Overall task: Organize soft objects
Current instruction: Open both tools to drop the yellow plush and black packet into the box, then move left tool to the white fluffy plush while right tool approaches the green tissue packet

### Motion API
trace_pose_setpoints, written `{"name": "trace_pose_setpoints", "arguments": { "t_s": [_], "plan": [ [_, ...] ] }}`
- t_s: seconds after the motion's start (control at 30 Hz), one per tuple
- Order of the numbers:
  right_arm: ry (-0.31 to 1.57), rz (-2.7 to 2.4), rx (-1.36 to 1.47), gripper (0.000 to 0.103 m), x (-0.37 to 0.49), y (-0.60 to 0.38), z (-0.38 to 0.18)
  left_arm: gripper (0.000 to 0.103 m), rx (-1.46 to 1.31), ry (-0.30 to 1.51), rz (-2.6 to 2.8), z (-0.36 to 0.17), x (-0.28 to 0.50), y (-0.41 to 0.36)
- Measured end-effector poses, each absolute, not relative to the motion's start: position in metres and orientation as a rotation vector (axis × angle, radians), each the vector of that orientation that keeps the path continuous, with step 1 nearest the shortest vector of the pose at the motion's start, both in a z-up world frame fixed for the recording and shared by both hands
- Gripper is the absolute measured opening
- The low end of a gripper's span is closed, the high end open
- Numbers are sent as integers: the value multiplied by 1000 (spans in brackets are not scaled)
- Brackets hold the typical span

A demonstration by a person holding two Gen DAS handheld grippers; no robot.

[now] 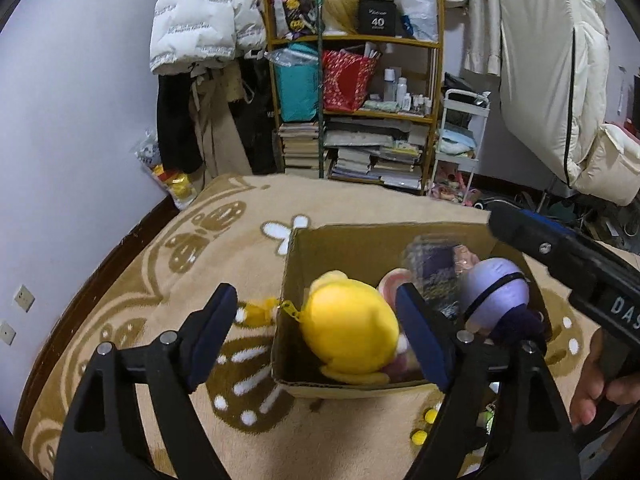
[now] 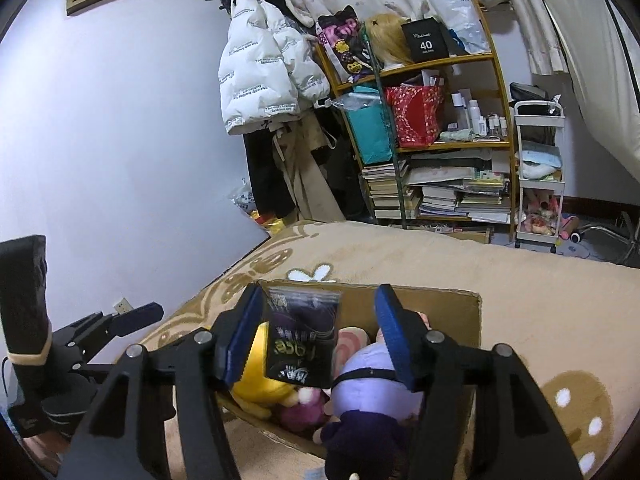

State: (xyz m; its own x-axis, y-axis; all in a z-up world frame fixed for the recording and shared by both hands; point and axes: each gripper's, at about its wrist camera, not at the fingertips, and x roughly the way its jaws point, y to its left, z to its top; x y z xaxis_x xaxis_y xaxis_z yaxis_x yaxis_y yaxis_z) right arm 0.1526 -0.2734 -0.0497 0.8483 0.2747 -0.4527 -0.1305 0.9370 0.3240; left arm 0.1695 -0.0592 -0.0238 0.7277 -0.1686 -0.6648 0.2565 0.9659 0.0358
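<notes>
yellow plush (image 1: 350, 330) is seen in the box (image 1: 356, 236), unclamped between the parted left tool (image 1: 316, 336); right tool (image 2: 316, 344) parted too.

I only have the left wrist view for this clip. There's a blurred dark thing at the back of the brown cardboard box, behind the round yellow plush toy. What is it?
Observer: A dark plastic packet with printed lettering, standing on end in the brown cardboard box.
Operator: Is the right gripper squeezing it?
Observer: No. The right gripper is open. The packet stands close beside one pad, and the other pad is well clear of it.
Operator: Anything under the packet?
Observer: A small magenta fuzzy plush, lying between the round yellow plush toy and the lavender round-headed plush doll.
</notes>
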Motion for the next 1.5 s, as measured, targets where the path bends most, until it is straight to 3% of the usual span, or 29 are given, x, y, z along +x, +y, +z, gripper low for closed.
{"name": "trace_pose_setpoints", "arguments": {
  "t_s": [0.2, 0.4, 0.9, 1.5],
  "plan": [
    [530, 181, 320, 89, 143, -281, -46, 93, 163, 726, -202, -23, 164, -57],
    [555, 138, 311, 103, 128, -284, -38, 99, 176, 724, -184, -16, 153, -54],
    [637, 78, 276, 103, 69, -283, -28, 99, 118, 820, -216, -9, 117, -33],
    [869, -41, 431, 103, 45, -314, -86, 99, 195, 899, -322, -41, 94, -69]
  ]
}}
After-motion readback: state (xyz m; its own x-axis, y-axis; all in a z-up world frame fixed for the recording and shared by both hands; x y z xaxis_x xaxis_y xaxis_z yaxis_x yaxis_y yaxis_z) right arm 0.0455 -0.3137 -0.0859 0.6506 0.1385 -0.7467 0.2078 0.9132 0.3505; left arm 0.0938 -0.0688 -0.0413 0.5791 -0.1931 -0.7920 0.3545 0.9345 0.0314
